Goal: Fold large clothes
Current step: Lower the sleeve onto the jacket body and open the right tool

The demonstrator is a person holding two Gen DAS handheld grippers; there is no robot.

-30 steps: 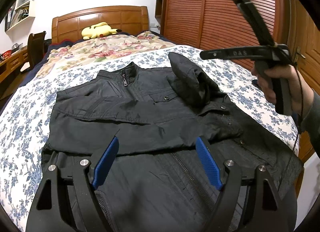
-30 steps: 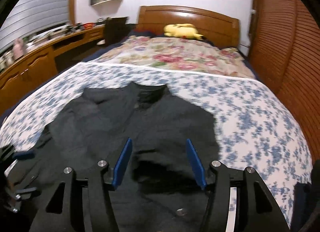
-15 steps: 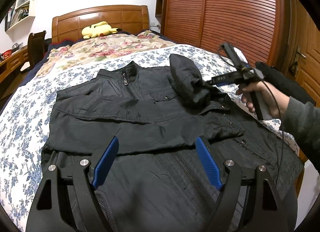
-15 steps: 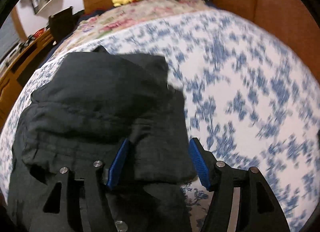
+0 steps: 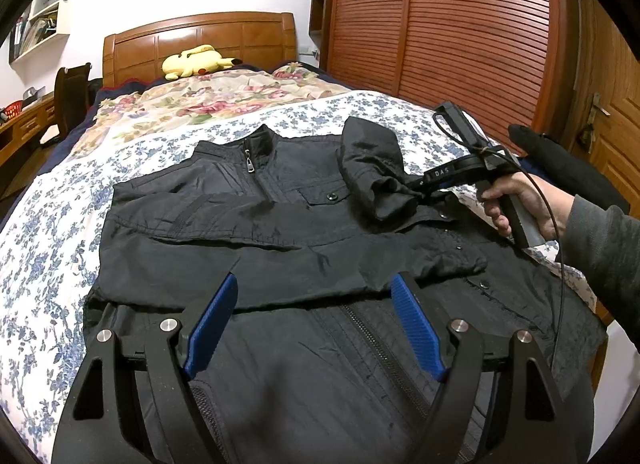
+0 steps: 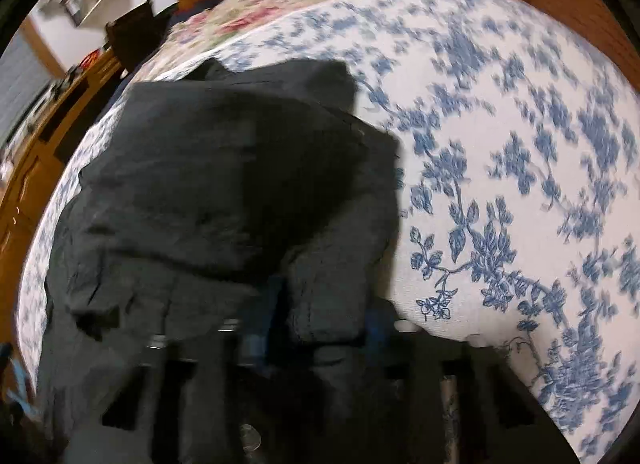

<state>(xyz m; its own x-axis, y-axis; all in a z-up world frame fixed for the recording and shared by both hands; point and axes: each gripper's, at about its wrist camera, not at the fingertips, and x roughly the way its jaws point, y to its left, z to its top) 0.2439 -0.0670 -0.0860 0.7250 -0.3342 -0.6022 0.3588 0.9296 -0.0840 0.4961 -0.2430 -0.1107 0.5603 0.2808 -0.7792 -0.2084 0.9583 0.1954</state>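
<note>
A black zip jacket [image 5: 280, 232] lies face up on the bed, its left sleeve folded across the chest. Its other sleeve [image 5: 372, 168] is doubled up near the collar on the right. My left gripper [image 5: 313, 280] hangs open just above the jacket's lower front, with nothing between its blue pads. A hand holds my right gripper [image 5: 418, 190] at the bunched end of that sleeve. In the right wrist view the jaws of this gripper [image 6: 324, 304] are closing, with a wad of sleeve fabric [image 6: 332, 276] pinched between the pads.
The bed has a blue-flowered sheet [image 6: 500, 144], and a floral quilt [image 5: 224, 100] and a yellow plush toy [image 5: 196, 60] lie by the headboard. Louvred wardrobe doors [image 5: 460, 32] stand on the right. A chair [image 5: 70, 100] and a desk are on the left. A dark bundle [image 5: 560, 160] sits at the right bed edge.
The right gripper came down from mid-air onto the raised sleeve, rolled, and its jaws narrowed around the fabric. The left gripper and the rest of the jacket stayed where they were.
</note>
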